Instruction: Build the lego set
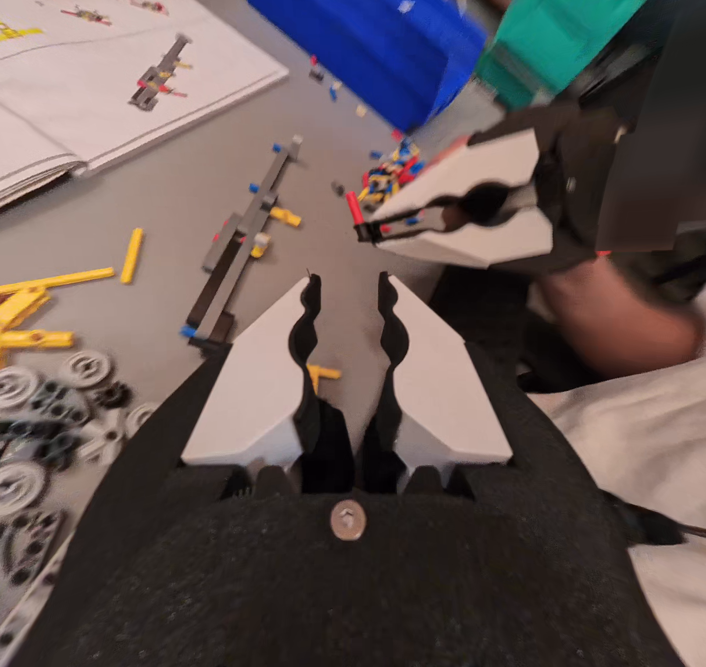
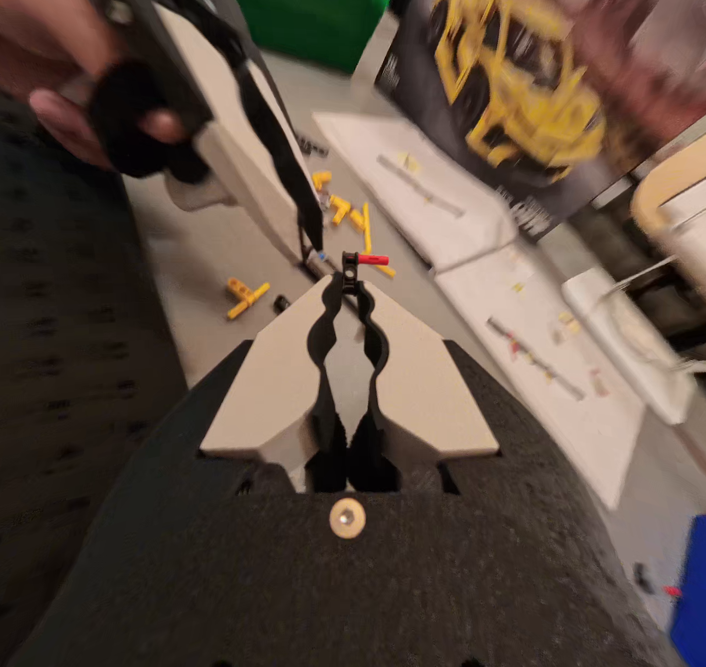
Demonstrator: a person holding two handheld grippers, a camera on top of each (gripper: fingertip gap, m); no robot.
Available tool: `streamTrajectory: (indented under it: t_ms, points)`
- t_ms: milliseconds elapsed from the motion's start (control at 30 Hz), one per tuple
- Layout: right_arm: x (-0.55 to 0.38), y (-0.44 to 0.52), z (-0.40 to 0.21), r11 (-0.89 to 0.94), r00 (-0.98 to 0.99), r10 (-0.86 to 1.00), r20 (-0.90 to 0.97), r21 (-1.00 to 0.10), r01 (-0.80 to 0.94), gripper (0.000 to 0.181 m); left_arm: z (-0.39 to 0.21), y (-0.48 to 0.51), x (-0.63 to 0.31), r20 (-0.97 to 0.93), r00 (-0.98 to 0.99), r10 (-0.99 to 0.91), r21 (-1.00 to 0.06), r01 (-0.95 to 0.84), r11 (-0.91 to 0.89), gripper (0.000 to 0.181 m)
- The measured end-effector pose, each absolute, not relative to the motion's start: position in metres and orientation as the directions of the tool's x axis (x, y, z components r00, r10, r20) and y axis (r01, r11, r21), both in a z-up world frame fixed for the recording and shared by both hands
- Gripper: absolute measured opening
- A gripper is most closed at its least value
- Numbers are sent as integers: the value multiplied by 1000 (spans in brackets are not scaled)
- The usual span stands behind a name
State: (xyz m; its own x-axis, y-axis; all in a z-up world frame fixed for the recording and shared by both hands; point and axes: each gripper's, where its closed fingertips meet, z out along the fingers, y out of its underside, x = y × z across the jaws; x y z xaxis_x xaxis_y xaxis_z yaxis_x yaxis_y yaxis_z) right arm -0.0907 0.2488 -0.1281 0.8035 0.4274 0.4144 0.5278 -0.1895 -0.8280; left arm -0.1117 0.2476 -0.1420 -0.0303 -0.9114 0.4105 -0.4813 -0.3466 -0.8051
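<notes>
At the far left of the left wrist view lies a pile of grey wheel hubs and black gear parts (image 1: 42, 415), with yellow beams (image 1: 34, 304) just above it and a loose yellow beam (image 1: 131, 250) standing apart. Behind them the open instruction booklet (image 1: 114, 56) rests on the grey table (image 1: 172, 197). Toward the middle, a long grey-and-black beam assembly (image 1: 240, 243) with blue, red and yellow pins lies diagonally on the table, just ahead of the left gripper (image 1: 348, 276), whose jaws stand apart with nothing between them; a small yellow piece (image 1: 324, 373) shows on the table through the gap. Farther right, a heap of small mixed-colour pins (image 1: 393, 174) sits in front of a blue bin (image 1: 366, 37), with a green bin (image 1: 565, 25) beside it. At the right, the right gripper (image 1: 366, 230) is clamped at its tips on a small black connector with a red pin (image 1: 354, 209) sticking up from it, held above the table. In the right wrist view, the same black connector (image 2: 349, 274) is pinched between the fingertips, its red pin (image 2: 373, 260) pointing right. To the left, a hand (image 2: 76, 75) holds the left gripper (image 2: 317, 245), with yellow angle pieces (image 2: 244, 297) on the table below; to the right lie the booklet pages (image 2: 458, 209) and the set's box (image 2: 515, 94) showing a yellow vehicle.
</notes>
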Motion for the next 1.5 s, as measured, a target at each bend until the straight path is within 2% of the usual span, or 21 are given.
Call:
streamTrajectory:
  t_ms: [100,233,300,400,467,533,600,800,1033,1267,1500]
  points:
    - [-103,241,-112,-105,741,376,557,-769,631,7,-118,239,-109,525,-137,-840,-799,-419,-431,21]
    - [-112,238,-112,-93,679,355,643,-698,710,7,-109,234,-112,515,-189,-836,-818,-399,-413,7]
    - [-113,238,-116,-111,671,353,652,-683,722,7,-112,234,-114,485,-185,-855,-826,-418,-379,7]
    - [-122,234,-125,-162,750,427,505,-774,612,8,-119,231,-120,403,-233,-885,-843,-472,-259,5]
    - [-134,224,-131,-234,789,551,272,-857,458,24,-123,227,-127,337,-330,-882,-854,-502,-139,5]
    - [-144,214,-133,-330,762,646,49,-882,336,28,-128,222,-134,292,-443,-847,-849,-528,-16,5]
    - [-145,212,-132,-372,743,669,-35,-880,294,27,-124,215,-139,256,-554,-792,-860,-504,74,4]
    - [-148,211,-126,-356,711,702,-49,-889,290,9,-121,205,-142,167,-667,-726,-851,-469,235,4]
    - [-149,205,-130,-358,684,727,-55,-881,310,8,-127,200,-143,127,-704,-699,-840,-452,302,4]
    - [-157,199,-130,-358,636,761,-125,-900,251,8,-128,195,-150,104,-749,-655,-851,-407,331,4]
    - [-161,199,-136,-365,626,771,-116,-886,286,11,-133,196,-154,91,-763,-640,-830,-413,375,4]
